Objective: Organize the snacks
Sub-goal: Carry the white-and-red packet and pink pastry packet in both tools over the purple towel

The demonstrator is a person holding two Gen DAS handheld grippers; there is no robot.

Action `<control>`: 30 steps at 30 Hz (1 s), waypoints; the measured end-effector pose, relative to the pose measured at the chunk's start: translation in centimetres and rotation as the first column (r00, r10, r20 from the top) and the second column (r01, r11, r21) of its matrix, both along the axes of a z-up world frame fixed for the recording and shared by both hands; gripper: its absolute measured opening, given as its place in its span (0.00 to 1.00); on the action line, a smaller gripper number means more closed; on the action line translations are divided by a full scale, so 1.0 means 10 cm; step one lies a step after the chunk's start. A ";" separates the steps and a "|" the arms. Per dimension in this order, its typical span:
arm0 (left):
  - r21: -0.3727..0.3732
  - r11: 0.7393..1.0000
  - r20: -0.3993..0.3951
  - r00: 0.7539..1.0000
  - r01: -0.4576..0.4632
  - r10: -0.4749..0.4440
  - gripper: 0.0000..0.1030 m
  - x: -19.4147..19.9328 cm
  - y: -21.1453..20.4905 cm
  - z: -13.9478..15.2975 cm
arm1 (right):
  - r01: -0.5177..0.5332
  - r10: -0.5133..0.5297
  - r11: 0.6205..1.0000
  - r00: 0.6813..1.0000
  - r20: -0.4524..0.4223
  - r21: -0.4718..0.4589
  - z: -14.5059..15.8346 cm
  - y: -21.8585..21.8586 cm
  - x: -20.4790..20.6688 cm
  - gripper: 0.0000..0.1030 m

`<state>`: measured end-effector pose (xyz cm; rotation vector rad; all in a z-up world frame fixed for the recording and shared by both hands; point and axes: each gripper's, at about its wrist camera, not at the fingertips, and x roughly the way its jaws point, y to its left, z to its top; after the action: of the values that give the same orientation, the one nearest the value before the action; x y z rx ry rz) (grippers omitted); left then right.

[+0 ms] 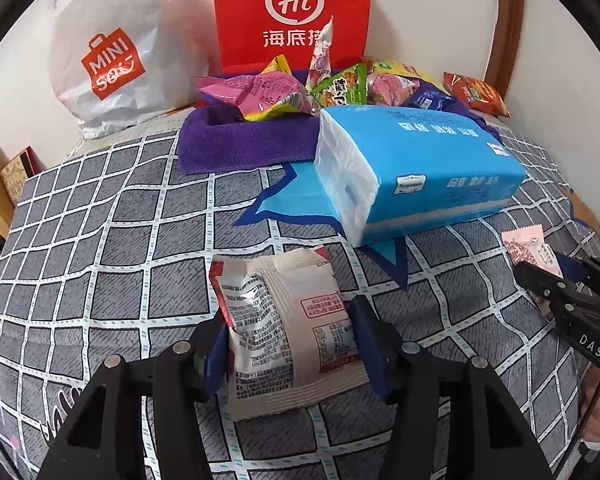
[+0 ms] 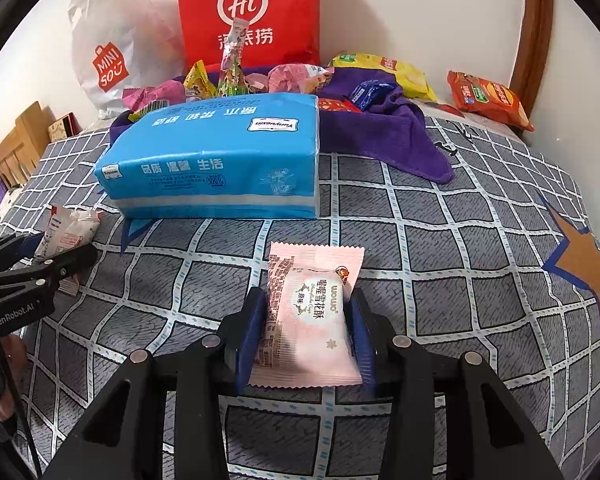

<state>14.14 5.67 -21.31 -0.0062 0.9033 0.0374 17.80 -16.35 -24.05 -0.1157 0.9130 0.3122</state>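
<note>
Most of the sorting looks done: a heap of bright snack packets (image 1: 300,88) already sits on the purple towel (image 1: 244,144), just behind the blue tissue pack (image 1: 420,168), which I take as my landmark. Past the towel, a red paper bag (image 1: 292,12) and a white shopping bag (image 1: 112,48) stand against the wall. Off to the right of the tissue pack, by the wall, an orange chip bag (image 2: 490,100) lies off the towel, so it may yet need gathering, along with the two packets I have in hand. My left gripper (image 1: 288,344) is in front of the tissue pack, on the checked bedcover (image 1: 100,240), with a white-and-red snack packet (image 1: 280,328) between its blue pads; the pads press both sides, so I judge it pinched, though the packet's lower edge seems to rest on the cover. My right gripper (image 2: 306,332), also on the near side of the tissue pack, clamps a pink snowflake-crisp packet (image 2: 312,316), fingers tight against its flanks. Both packets sit well apart from the towel heap, with the tissue pack between. My guess: lift both, carry them over the tissue pack, drop on the pile.
</note>
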 end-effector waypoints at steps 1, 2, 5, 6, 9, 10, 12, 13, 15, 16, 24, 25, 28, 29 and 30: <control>-0.004 1.000 0.000 1.000 0.000 0.000 0.53 0.00 0.00 0.00 | 0.000 0.000 1.000 1.000 0.000 0.001 0.00 0.00 0.00 0.42; -0.008 1.000 0.000 1.000 0.001 -0.001 0.53 0.00 0.01 0.00 | 0.000 0.000 1.000 1.000 0.000 0.000 0.00 0.01 0.00 0.42; -0.005 1.000 0.000 1.000 0.001 -0.001 0.53 0.00 0.01 0.00 | 0.000 0.000 1.000 1.000 0.001 -0.002 0.00 0.00 0.00 0.42; -0.005 1.000 0.000 1.000 0.000 0.000 0.53 0.00 0.01 0.00 | -0.001 0.001 1.000 1.000 0.001 -0.002 0.00 0.00 0.00 0.42; -0.009 1.000 0.003 1.000 -0.003 0.003 0.50 0.00 0.02 0.00 | -0.001 0.001 1.000 1.000 0.001 -0.001 0.00 0.00 0.00 0.42; -0.011 1.000 0.005 1.000 -0.005 0.005 0.49 -0.01 0.03 0.01 | 0.000 0.000 1.000 1.000 0.001 0.000 0.00 0.00 0.00 0.41; -0.019 1.000 0.006 1.000 -0.008 0.008 0.48 -0.01 0.04 0.01 | 0.002 -0.002 1.000 1.000 -0.002 0.016 0.00 -0.02 0.01 0.40; -0.020 1.000 0.003 1.000 -0.011 0.011 0.47 -0.02 0.04 0.02 | 0.003 -0.003 1.000 1.000 -0.004 0.025 0.00 -0.03 0.01 0.39; -0.031 0.999 -0.013 1.000 -0.016 0.016 0.46 -0.04 0.03 0.03 | 0.003 -0.003 0.999 1.000 -0.005 0.038 0.01 -0.05 0.00 0.37; -0.043 0.999 -0.023 1.000 -0.011 0.010 0.46 -0.06 0.03 0.05 | 0.000 0.001 0.999 1.000 -0.005 0.038 0.01 -0.05 0.00 0.36; -0.117 0.993 -0.018 1.000 -0.011 0.009 0.44 -0.23 0.10 0.35 | -0.028 0.027 0.998 1.000 0.012 0.050 0.26 -0.05 -0.16 0.35; -0.126 0.992 -0.014 1.000 -0.008 0.007 0.44 -0.24 0.11 0.40 | -0.030 0.029 0.998 0.999 0.021 0.053 0.32 -0.04 -0.18 0.35; -0.132 0.991 0.004 1.000 -0.006 0.007 0.44 -0.28 0.11 0.57 | -0.041 0.039 0.997 0.998 0.040 0.072 0.51 -0.04 -0.24 0.35; -0.135 0.991 0.010 1.000 -0.004 0.005 0.44 -0.30 0.10 0.62 | -0.050 0.046 0.995 0.998 0.048 0.081 0.60 -0.03 -0.27 0.35; -0.139 0.990 0.013 1.000 -0.003 0.004 0.44 -0.30 0.09 0.68 | -0.056 0.051 0.995 0.997 0.054 0.084 0.65 -0.02 -0.29 0.35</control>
<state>11.13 6.61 -14.51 -0.1382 0.8912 -0.0226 14.94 -16.58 -17.58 -0.0693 0.8451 0.3956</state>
